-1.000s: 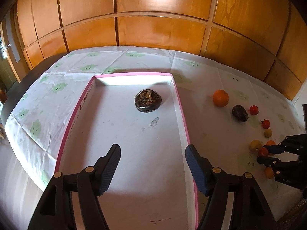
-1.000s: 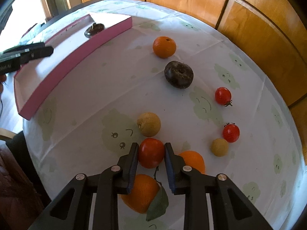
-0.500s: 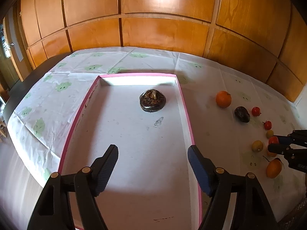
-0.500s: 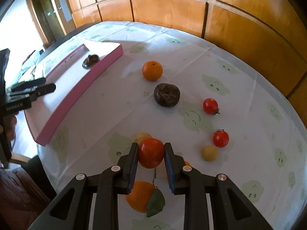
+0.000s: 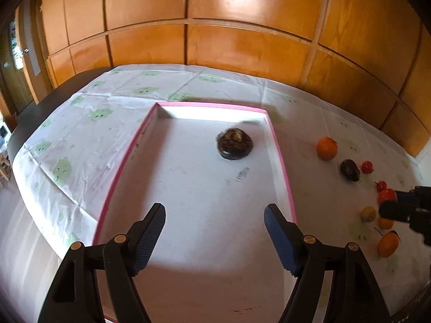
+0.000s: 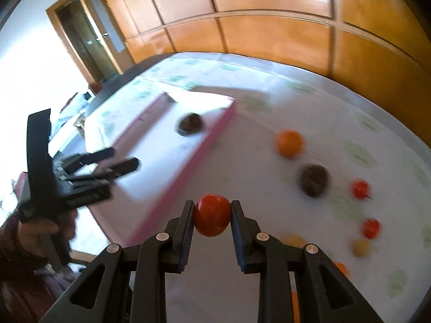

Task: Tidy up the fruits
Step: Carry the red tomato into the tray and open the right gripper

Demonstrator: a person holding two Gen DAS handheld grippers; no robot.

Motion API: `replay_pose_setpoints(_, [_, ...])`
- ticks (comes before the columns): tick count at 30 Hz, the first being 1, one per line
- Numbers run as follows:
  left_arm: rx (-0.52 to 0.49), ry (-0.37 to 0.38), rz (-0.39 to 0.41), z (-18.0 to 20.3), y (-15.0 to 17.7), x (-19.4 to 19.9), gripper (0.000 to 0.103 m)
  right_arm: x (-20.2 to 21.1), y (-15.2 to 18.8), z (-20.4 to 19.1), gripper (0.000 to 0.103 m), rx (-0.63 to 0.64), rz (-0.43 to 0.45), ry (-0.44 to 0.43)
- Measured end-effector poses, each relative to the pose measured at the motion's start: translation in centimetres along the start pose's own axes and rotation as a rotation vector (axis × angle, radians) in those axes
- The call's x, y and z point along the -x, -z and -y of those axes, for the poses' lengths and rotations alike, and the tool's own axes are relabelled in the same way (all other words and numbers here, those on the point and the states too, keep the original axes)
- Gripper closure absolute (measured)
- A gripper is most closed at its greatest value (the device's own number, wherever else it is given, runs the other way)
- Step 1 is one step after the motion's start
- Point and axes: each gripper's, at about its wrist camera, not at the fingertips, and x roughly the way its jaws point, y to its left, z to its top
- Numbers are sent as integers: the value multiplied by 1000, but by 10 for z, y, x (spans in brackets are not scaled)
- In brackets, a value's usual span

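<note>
Red tomato (image 6: 212,214) clamped in right jaws, left jaws empty, opening, two dark fruits.

Two downward wrist views; shared tray (image 5: 280,158)

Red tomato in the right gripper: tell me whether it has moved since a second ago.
Yes. The red tomato, clamped in the right gripper, has left the tablecloth and gone up and toward the pink tray; the orange stays put.

Glossy wood panelling (image 5: 242,48), smooth-skinned tomato (image 6: 212,214)
</note>
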Motion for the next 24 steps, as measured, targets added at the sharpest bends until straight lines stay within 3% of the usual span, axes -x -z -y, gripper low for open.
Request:
replay_pose_setpoints(7, [60,-38,18,-29,-2,3,27,-45,-39,-37,77,-12,-11,-43])
replay_pose_setpoints(14, [88,-40,2,-43,4,0,27,-92,-62,-46,75,-29,-61,12])
replay_pose_setpoints(17, [89,-34,-4,-43,6,-2,27,-98,-66,-43,75,-44,-61,43])
replay_pose_setpoints(19, [87,-32,-7,-43,6,-3,27,-98,-66,-43,68,-54,-55,34])
replay_pose_setpoints(24, [89,-28,-7,-42,7,-4,27,-85,-61,-41,68,-65,-22,57])
